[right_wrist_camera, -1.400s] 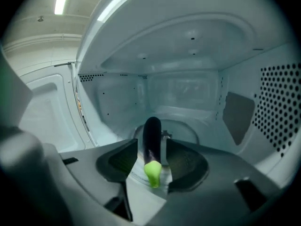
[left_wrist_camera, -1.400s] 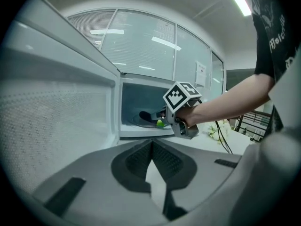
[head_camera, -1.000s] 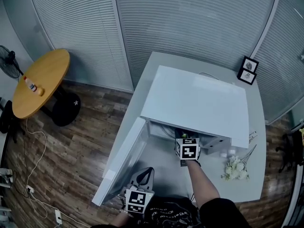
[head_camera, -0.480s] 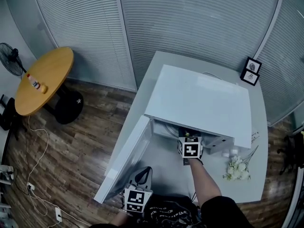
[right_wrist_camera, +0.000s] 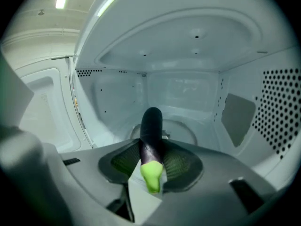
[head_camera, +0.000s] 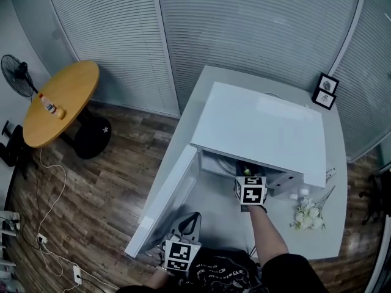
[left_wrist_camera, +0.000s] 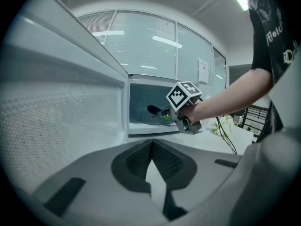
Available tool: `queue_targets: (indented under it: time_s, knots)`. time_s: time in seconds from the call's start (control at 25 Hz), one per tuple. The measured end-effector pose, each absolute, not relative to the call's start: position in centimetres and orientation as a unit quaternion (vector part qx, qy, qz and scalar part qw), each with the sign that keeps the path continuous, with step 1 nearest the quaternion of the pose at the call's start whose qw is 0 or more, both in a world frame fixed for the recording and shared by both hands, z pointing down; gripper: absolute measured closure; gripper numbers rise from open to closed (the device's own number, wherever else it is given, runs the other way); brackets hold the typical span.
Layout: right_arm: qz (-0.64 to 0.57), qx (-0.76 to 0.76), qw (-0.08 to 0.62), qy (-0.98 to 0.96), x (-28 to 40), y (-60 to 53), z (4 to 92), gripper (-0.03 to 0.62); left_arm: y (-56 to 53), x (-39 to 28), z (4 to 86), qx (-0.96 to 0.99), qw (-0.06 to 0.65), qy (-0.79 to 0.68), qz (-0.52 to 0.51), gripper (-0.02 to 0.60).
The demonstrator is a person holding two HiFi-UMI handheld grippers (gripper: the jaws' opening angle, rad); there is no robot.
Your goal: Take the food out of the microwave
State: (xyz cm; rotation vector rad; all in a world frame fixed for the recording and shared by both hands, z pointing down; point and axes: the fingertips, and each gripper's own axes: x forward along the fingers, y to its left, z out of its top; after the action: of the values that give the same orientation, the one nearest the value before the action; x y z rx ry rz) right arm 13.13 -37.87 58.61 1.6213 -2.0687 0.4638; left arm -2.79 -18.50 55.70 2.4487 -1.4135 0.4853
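Observation:
A white microwave (head_camera: 263,133) stands on the white table (head_camera: 211,221) with its door (head_camera: 168,203) swung open to the left. My right gripper (right_wrist_camera: 151,163) reaches into the cavity. Its jaws are closing on a dark purple eggplant (right_wrist_camera: 151,131) with a green stem end, and both pads touch it. The eggplant points away over the glass turntable (right_wrist_camera: 186,132). From the left gripper view, the right gripper (left_wrist_camera: 164,115) and the eggplant (left_wrist_camera: 153,110) show at the cavity's mouth. My left gripper (left_wrist_camera: 151,145) hangs shut and empty in front of the door (left_wrist_camera: 56,126), low near my body (head_camera: 191,217).
White flowers (head_camera: 303,215) lie on the table to the right of the microwave. Two small picture frames (head_camera: 324,91) stand at the far right corner. A round wooden table (head_camera: 58,102) and a fan (head_camera: 15,78) stand on the floor at the left.
The head view has drifted slightly. Both grippers stay where they were, the right one at the microwave's opening and the left one by the door.

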Motion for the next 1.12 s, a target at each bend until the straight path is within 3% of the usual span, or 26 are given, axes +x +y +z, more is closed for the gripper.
queue_targets:
  time_s: [1.12]
  knots:
    - [0.133, 0.580, 0.232, -0.770, 13.1, -31.3, 55.9, 0.454, -18.2, -0.3, 54.8, 0.867, 0.127, -0.461, 0.138, 0.574]
